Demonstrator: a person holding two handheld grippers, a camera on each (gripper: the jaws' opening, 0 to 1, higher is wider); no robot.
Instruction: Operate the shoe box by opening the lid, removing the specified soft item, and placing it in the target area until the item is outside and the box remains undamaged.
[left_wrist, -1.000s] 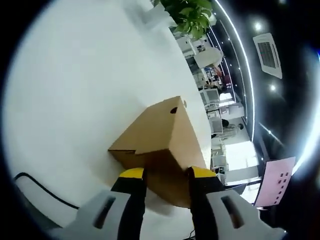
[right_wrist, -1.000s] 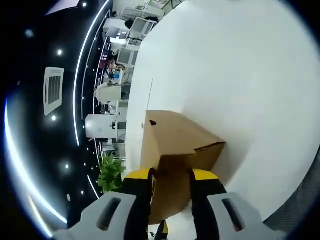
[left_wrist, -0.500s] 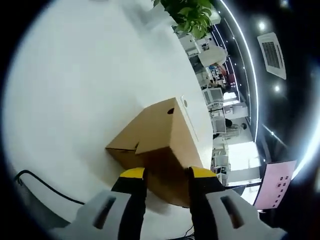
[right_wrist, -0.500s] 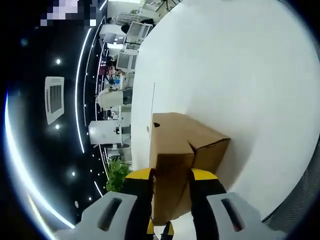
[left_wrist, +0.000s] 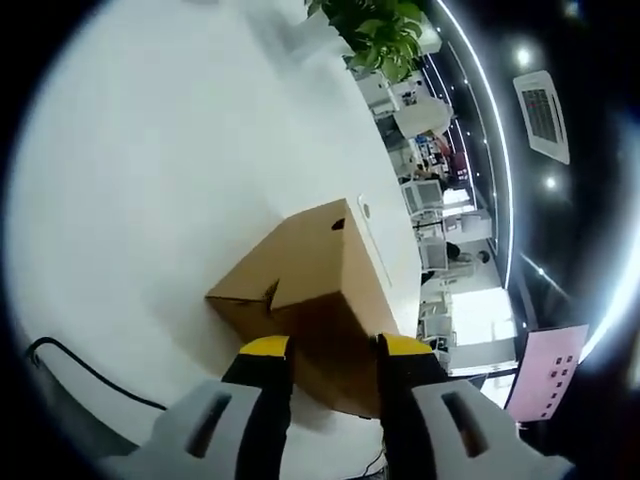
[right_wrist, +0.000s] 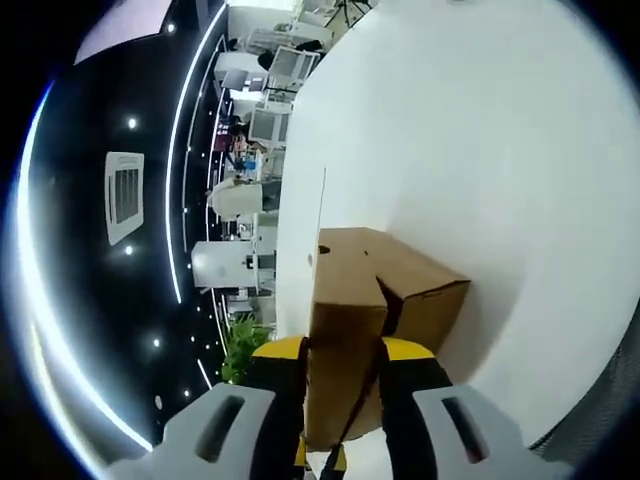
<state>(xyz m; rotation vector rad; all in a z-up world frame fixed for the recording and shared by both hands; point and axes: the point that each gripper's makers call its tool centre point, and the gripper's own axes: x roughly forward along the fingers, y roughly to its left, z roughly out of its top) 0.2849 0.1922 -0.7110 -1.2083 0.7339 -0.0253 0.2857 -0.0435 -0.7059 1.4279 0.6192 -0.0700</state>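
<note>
So the brown cardboard shoe box (left_wrist: 315, 275) sits on a big white table (left_wrist: 150, 170), lid closed, with a small dark hole near one upper corner. In the left gripper view the left gripper (left_wrist: 333, 347) has its yellow-tipped black jaws on either side of the near end of the box, pressed against the cardboard, so it looks clamped on the box. Same deal on the other side: in the right gripper view the right gripper (right_wrist: 343, 348) pinches a narrow end panel of the box (right_wrist: 375, 300) between its jaws.

A thin black cable (left_wrist: 90, 375) runs along the table edge off to one side of the left gripper. Past the table there's a leafy green plant (left_wrist: 380, 30), some office desks with monitors, and a dark ceiling with spot lights and an air vent (left_wrist: 541, 112).
</note>
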